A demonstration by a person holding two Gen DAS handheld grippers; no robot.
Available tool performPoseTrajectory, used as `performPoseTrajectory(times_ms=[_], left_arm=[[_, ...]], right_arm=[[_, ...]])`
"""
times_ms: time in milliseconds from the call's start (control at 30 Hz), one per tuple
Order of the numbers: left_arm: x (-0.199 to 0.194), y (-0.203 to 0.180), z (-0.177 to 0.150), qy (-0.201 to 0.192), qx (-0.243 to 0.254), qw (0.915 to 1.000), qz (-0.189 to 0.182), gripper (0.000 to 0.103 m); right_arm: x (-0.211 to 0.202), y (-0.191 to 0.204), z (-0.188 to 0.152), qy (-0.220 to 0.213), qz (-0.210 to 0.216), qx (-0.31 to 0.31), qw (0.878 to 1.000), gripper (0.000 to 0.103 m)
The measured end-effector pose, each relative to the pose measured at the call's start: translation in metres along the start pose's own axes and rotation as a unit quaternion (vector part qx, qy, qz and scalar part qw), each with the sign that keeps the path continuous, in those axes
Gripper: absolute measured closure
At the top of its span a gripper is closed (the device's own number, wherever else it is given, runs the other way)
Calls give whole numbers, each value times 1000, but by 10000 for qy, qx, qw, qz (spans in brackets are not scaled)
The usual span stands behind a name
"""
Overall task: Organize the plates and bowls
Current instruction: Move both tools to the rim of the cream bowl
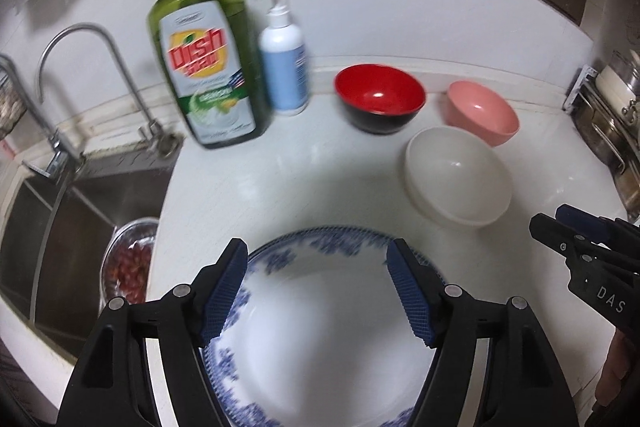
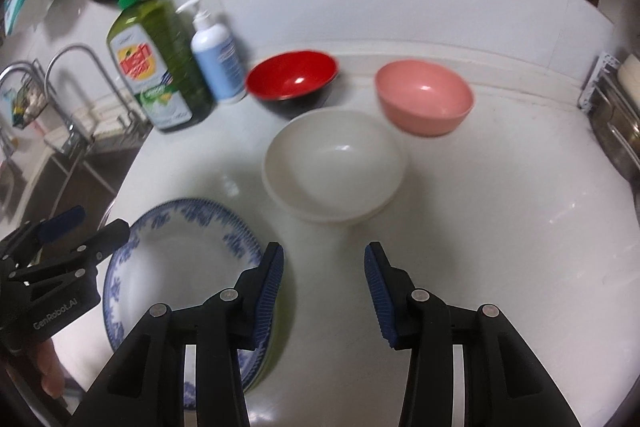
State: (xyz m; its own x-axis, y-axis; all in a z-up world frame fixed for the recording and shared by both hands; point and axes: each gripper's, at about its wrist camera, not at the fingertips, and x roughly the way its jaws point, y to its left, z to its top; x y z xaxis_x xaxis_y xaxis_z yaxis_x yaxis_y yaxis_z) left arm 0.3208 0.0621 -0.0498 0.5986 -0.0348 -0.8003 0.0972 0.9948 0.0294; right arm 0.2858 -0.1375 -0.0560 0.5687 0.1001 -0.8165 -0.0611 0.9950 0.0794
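Blue-and-white plates (image 1: 320, 327) lie stacked on the white counter (image 1: 280, 179) under the left gripper (image 1: 316, 287), whose jaws stand apart, empty. Right wrist view: the right gripper (image 2: 324, 291) is parted over bare counter beside the stack, a white bowl (image 2: 336, 167), red bowl (image 2: 292, 81) and pink bowl (image 2: 424, 99) beyond.

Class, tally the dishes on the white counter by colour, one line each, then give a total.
Red-and-black round bowl: 1
Pink round bowl: 1
White round bowl: 1
Blue-patterned white plates, stacked: at least 2, exact number unclear
Total: at least 5 dishes
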Motion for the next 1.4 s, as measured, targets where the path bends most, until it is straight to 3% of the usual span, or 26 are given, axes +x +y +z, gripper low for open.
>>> performPoseTrajectory(times_ms=[300, 733, 1067, 1200, 1400], left_arm=[[22, -28, 25, 57, 33, 9998, -162, 32], [78, -55, 53, 412, 115, 9990, -154, 33], [117, -68, 60, 756, 220, 9968, -122, 43], [127, -69, 61, 879, 209, 9958, -163, 49], [138, -68, 61, 1072, 37, 9934, -401, 68]], right_arm=[[4, -33, 27, -104, -31, 148, 9998, 60], [46, -65, 52, 161, 174, 225, 9995, 60], [86, -76, 59, 520, 311, 315, 9977, 61], [94, -76, 59, 605, 354, 322, 9970, 67], [103, -72, 60, 711, 405, 316, 9961, 81]])
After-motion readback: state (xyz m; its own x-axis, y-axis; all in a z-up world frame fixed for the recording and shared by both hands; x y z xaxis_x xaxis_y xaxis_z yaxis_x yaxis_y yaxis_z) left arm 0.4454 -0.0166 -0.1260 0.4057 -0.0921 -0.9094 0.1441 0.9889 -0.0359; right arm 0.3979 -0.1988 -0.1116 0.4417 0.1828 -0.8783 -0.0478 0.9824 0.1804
